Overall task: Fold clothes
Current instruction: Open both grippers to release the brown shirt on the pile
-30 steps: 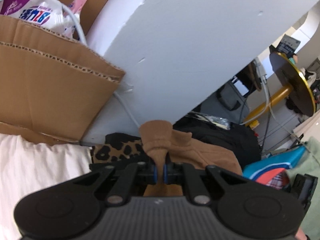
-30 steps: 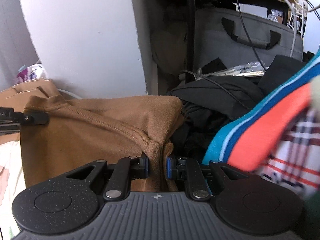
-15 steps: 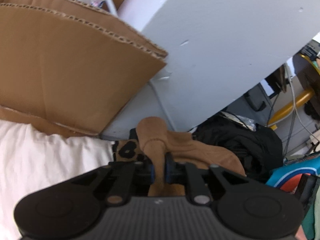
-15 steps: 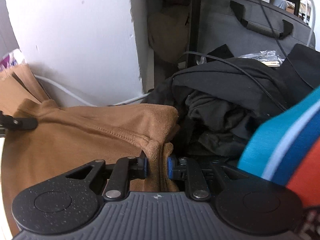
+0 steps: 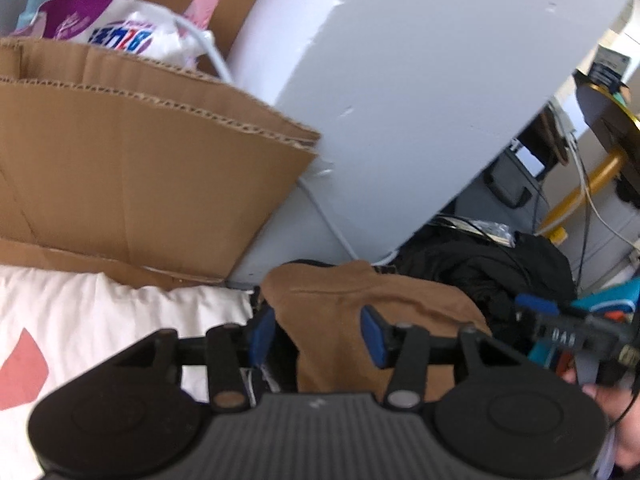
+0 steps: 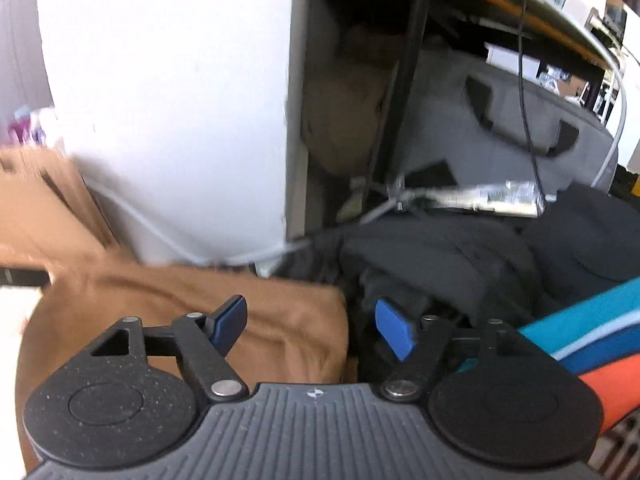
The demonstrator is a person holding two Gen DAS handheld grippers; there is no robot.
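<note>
While both pairs of fingers spread apart, the folded tan-brown knit garment point(image 5: 360, 312) lies loose between the left gripper point(image 5: 316, 334) and right gripper point(image 6: 310, 326), pinched by neither, beside a heap of black clothes point(image 6: 440, 256) and a corrugated cardboard box point(image 5: 132, 168).

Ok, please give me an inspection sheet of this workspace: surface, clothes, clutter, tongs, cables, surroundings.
Surface: white bedding with a pink patch.
Job's things: brown garment lying folded, released.
Clutter: dark clothes pile; striped teal-orange fabric.
Tongs: left tongs opening, garment between the pads, not pinched; right tongs opening at the garment's corner.
Cables: white cable along the wall.
Surroundings: cardboard box, white wall, grey bag.
</note>
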